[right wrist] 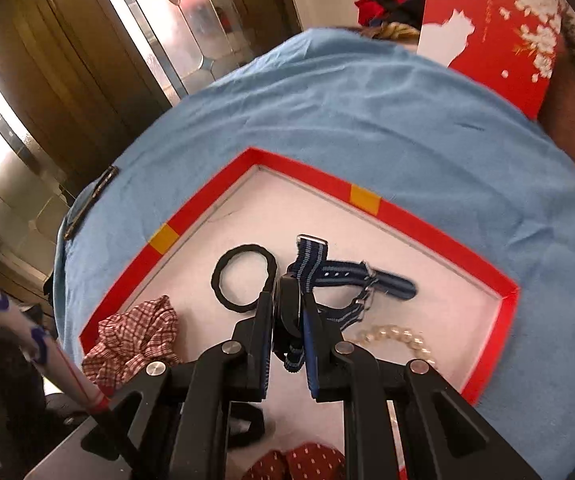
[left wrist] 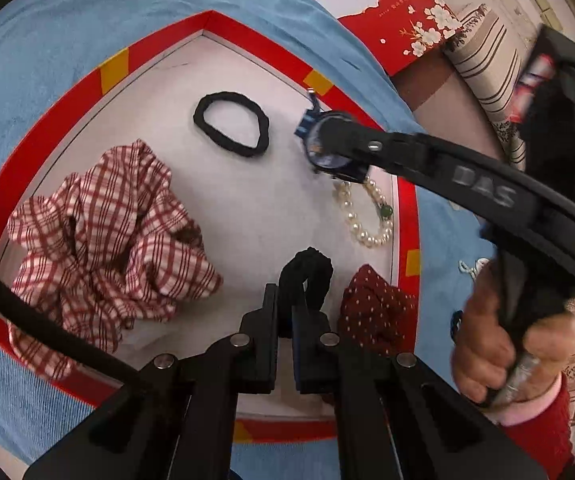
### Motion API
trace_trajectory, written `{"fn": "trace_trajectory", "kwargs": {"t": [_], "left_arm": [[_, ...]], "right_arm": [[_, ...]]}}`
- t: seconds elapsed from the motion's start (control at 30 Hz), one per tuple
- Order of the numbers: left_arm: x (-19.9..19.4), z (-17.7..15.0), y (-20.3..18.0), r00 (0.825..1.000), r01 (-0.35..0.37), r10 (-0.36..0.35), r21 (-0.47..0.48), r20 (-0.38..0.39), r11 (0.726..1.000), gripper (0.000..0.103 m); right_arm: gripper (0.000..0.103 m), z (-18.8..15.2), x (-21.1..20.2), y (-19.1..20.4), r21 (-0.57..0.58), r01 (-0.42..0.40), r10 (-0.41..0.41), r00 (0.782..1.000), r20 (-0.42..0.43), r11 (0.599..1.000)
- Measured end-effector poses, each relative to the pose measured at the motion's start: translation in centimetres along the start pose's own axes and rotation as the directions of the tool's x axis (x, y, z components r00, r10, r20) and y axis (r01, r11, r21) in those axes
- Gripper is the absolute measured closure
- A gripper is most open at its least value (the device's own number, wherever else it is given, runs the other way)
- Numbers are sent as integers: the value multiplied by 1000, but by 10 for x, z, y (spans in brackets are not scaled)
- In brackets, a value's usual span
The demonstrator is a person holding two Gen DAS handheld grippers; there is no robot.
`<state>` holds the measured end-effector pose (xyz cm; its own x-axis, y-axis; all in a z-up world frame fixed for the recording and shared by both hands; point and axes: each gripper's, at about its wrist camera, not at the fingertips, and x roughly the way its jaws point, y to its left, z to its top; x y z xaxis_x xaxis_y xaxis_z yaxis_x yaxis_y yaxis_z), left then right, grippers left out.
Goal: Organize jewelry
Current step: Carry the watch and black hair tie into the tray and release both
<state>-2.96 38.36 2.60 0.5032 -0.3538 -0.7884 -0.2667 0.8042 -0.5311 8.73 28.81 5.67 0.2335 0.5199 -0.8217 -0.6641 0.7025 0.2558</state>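
Observation:
A red-rimmed tray (left wrist: pixel 155 48) with a white floor lies on a blue cloth. My left gripper (left wrist: pixel 285 304) is over its near side, shut on a black hair tie (left wrist: pixel 311 272) that sticks up between the fingers. My right gripper (left wrist: pixel 327 140) reaches in from the right, shut on a watch (right wrist: pixel 287 308); its blue striped strap (right wrist: pixel 339 276) hangs out over the tray floor. On the tray floor lie another black hair tie (left wrist: pixel 231 124), a red plaid scrunchie (left wrist: pixel 103 240), a pearl bracelet (left wrist: pixel 367 216) and a dark red dotted scrunchie (left wrist: pixel 375 308).
The blue cloth (right wrist: pixel 327 112) covers the surface around the tray. A red box lid with white blossoms (left wrist: pixel 399 12) and a striped cushion (left wrist: pixel 487 68) stand behind on the right. A person's hand (left wrist: pixel 487 344) holds the right gripper's handle. Wood-framed glass doors (right wrist: pixel 47 80) are at the left.

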Motion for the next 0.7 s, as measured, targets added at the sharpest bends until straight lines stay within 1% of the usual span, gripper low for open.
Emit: {"fn": "trace_trajectory", "kwargs": {"t": [0.1,0.17,0.23,0.33,0.4,0.43,0.5,0.57,0.7], "left_arm": [[-2,-1,1,1000,-19,19,7,5,1000,98],[-3,-1,1,1000,-27,27,8,6,1000,98],[-4,0,2,1000,-21,21,3,9,1000,98],[-6,0,1,1000,-17,17,1,19,1000,98],[-7,0,1,1000,-11,11,2,22,1000,98],[-7,0,0,1000,-11,11,3,24,1000,98],[-8,-1,-1,1000,-11,11,8,29,1000,98],[-11,-1,-2,999,-5,5,13,38,1000,97],[-15,-1,-9,998,-20,18,32,66,999,96]], "right_arm": [[88,-1,7,-5,11,-2,2,1000,-11,1000],[88,-2,8,-9,30,-26,27,1000,-14,999],[88,-2,7,-13,47,-46,46,999,-13,998],[87,-3,6,-16,57,-47,48,999,-12,997],[82,-3,4,-19,75,-48,48,999,-8,996],[74,-3,2,-21,88,-51,51,999,-4,995],[55,-2,-4,-24,106,-51,49,999,17,993],[50,-2,-12,-25,118,-54,50,998,36,992],[50,-4,-27,-26,113,-26,20,998,59,993]]}}
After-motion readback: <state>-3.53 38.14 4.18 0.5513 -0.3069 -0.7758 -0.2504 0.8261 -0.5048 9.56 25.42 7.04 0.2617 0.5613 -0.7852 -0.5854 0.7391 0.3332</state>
